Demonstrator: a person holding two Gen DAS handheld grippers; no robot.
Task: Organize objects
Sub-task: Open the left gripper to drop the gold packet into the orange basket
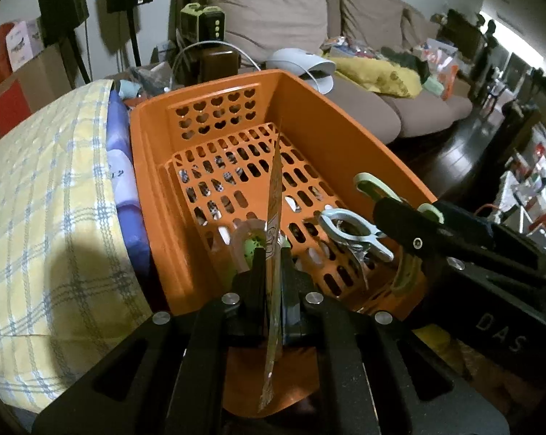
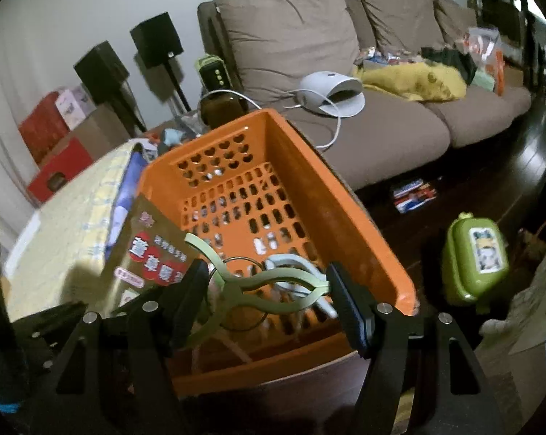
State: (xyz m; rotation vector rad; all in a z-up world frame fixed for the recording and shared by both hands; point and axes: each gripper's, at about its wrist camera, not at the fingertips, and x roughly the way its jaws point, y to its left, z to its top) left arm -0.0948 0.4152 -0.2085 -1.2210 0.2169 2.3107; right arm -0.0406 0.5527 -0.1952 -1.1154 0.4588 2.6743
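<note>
Before a brown sofa, the left gripper clamps a flat packet over an orange basket; the right gripper grasps a green clip.

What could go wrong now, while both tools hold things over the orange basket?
1. The left tool pinches the flat packet only at its lower part, edge-on; once let go, it may tip onto the blue clip rather than lie flat.
2. The right tool holds the green clip by its curved handles; it could twist or slip.
3. Both tools crowd the near corner of the orange basket and may bump.
</note>
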